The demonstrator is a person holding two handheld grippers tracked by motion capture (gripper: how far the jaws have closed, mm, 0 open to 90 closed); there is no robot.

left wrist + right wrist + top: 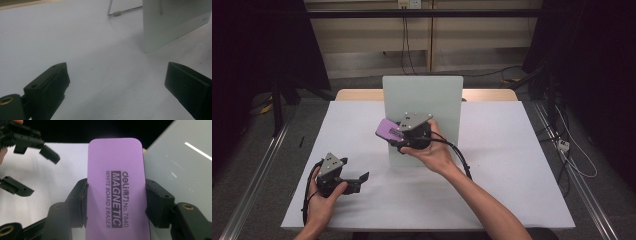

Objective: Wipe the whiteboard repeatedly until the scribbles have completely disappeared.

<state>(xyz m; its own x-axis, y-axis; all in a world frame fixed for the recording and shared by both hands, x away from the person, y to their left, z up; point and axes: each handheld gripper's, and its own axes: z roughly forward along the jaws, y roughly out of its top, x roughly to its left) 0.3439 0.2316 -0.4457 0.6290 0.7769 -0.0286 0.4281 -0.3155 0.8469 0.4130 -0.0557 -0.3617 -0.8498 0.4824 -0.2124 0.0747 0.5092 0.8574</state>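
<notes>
Two grippers are showing in the high view, but much is staying hidden: the right gripper (399,132) is covering most of the flat purple rectangular magnetic whiteboard eraser (388,130), and the right hand (432,152) is hiding the lower jaws. Dark curtains are cutting off both sides of the room, and the floor cables are hard to make out.

A white table (512,165) is carrying an upright pale grey whiteboard panel (422,95) on a thin wire stand (117,12). Behind it a beige wall is standing.

In the right gripper view the eraser (116,192) is sitting between both black jaws, which are clamping its long edges. Its long axis is running away from the hand, along the jaws, with the rounded far end pointing towards the table's left, just in front of the panel (185,170).

The left gripper (354,180) is resting low near the table's front-left, its jaws standing wide apart with nothing between them.
</notes>
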